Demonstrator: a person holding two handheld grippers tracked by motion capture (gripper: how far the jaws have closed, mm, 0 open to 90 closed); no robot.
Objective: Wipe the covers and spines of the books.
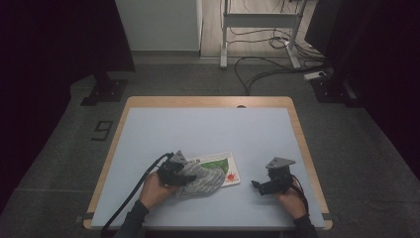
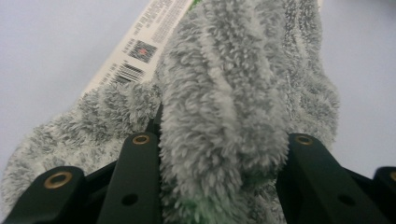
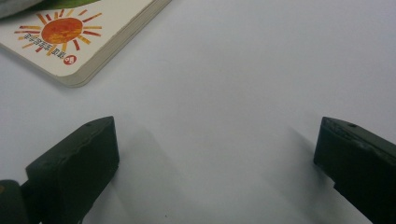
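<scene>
1. Left hand (image 1: 154,187) comes in from the bottom edge of the high view, wrapped round the left gripper (image 1: 184,177), with a black cable (image 1: 130,197) trailing back towards the table's near edge.
2. Left gripper's jaws are clamped on a fold of a fluffy cloth (image 2: 219,116). In the left gripper view the fold fills the gap between the two black jaws, pile bulging out over both.
3. Cloth: mottled grey and white, thick shaggy pile, bunched and creased rather than flat. A hint of green shows low down between the jaws.
4. In the high view the cloth (image 1: 202,179) lies crumpled on the table (image 1: 198,129), its upper part draped over the near left part of a book (image 1: 229,167).
5. Book: thin, white cover, lying flat. Green print near the top, an orange-red sun at the right corner (image 3: 65,30). A barcode and small print show beside the cloth (image 2: 135,56).
6. Table: pale blue-grey top with a wooden rim.
7. Right gripper (image 1: 264,187) sits well right of the book, apart from it, held by the right hand (image 1: 289,196).
8. Right gripper's jaws stand wide apart over bare tabletop, nothing between them (image 3: 215,154); the book's corner lies beyond, up and left in the right gripper view.
</scene>
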